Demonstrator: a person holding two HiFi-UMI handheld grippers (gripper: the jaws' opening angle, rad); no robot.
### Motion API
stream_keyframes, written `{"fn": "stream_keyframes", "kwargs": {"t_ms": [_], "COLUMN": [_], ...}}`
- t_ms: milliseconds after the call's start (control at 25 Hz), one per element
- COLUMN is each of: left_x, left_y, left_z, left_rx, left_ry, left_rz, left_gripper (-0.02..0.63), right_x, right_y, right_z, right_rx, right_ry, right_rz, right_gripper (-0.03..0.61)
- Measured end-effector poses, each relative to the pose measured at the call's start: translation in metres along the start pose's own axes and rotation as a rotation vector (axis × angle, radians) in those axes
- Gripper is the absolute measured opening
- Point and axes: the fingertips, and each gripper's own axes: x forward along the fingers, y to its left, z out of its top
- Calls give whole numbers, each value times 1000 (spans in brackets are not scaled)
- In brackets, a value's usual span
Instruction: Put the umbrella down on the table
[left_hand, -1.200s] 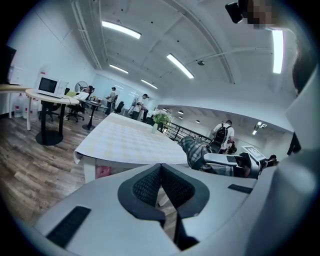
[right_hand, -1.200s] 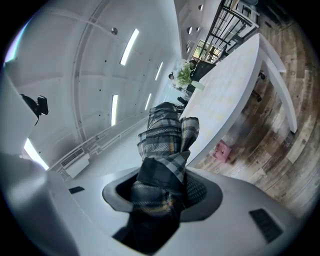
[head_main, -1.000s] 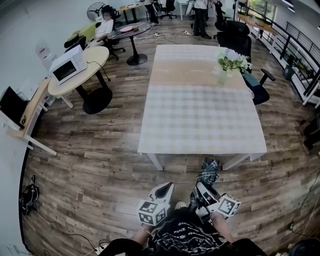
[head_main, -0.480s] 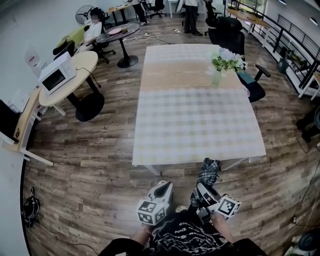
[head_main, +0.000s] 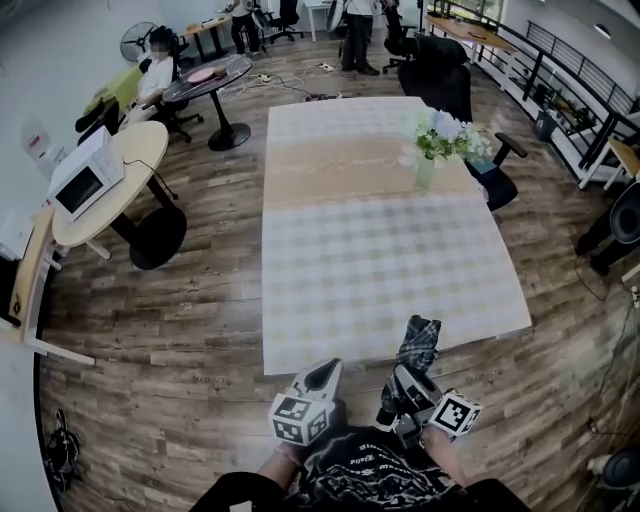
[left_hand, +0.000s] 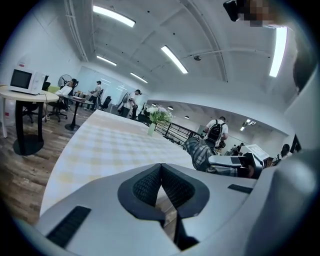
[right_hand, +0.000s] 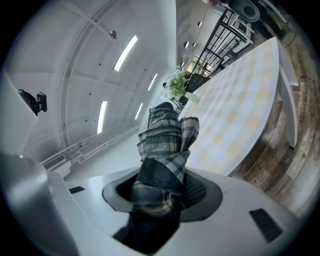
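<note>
Right gripper (head_main: 404, 382) – jaws part-way closed and clamped on the folded umbrella (head_main: 417, 346); in the right gripper view the pads press into the cloth on both sides (right_hand: 165, 186)

Umbrella (right_hand: 168, 139) – plaid, collapsed short, canopy bunched loosely, not strapped tight. It sticks out ahead of the jaws, held in the air in front of the person. In the head view its free end overlaps the near edge of the table (head_main: 380, 250); it does not rest on the table yet

Handling, judged: light, compact. Cloth outside is soft and gives under the pads, with a stiff core of ribs and shaft beneath. The fabric may slide a little over that core, so a grip round the thick middle of the bundle, as here, looks sound; a hold on loose folds alone would likely slip. Not fragile; a low, gentle set-down should do

Left gripper (head_main: 324, 376) – beside the right one, jaws together, nothing between them (left_hand: 161, 186)

Table – long, pale checked cloth, near half bare, plenty of room to lay the umbrella flat (right_hand: 240, 112). Vase of flowers (head_main: 432, 148) stands toward the far right side, well apart from the grippers

Beyond – round side table with a microwave (head_main: 82, 180) at left, people at the far end of the room
</note>
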Motion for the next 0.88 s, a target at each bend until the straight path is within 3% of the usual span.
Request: {"fn": "stream_keyframes", "kwargs": {"t_ms": [600, 880], "left_x": [31, 44], "left_y": [104, 92], "left_z": [44, 53], "left_rx": [18, -3], "left_ry": [17, 18], "left_rz": [-75, -84], "left_gripper": [20, 20], "right_x": [100, 94], "right_y": [2, 12], "right_z": [11, 51], "right_rx": [-64, -115], "right_ry": [-93, -125], "right_rz": [-92, -107], "right_gripper": [206, 206]}}
